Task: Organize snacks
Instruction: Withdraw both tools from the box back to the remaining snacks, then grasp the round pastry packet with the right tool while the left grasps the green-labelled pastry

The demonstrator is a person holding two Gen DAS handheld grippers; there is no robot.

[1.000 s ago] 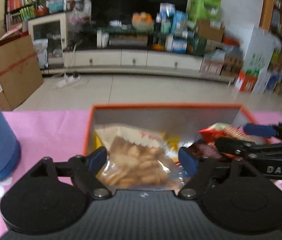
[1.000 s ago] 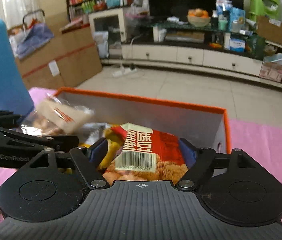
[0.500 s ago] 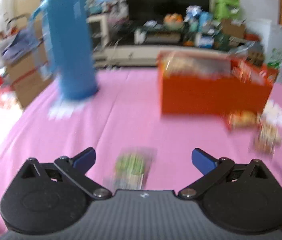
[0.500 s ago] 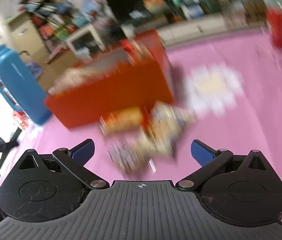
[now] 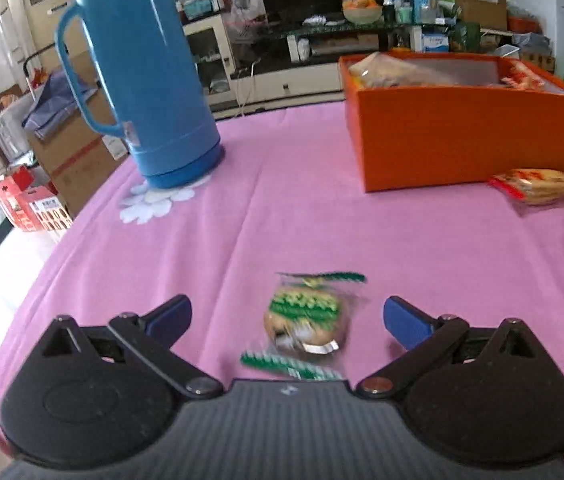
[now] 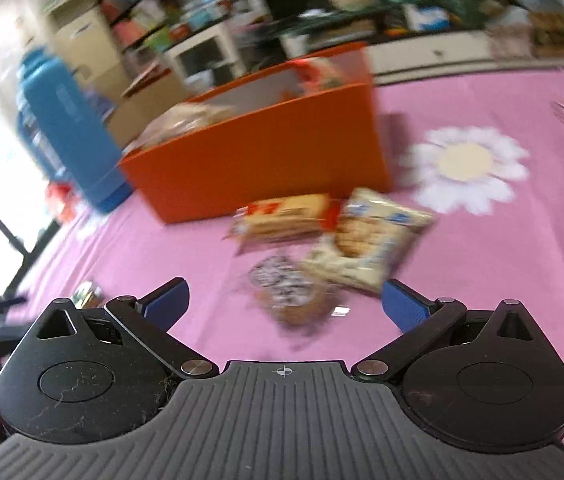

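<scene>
Four snack packets (image 6: 370, 236) lie loose beside one orange box (image 6: 257, 164).

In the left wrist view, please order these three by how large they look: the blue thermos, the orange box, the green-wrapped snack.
1. Orange box, thermos: too alike in picture area to rank; the box is wider, the thermos taller.
2. Green snack: clearly smallest, though nearest the camera.

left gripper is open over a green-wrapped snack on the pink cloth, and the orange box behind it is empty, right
Not quite. The orange box is not empty: the left wrist view shows snack packets inside it. The rest holds: the left gripper is open over the green-wrapped snack on the pink cloth.
</scene>
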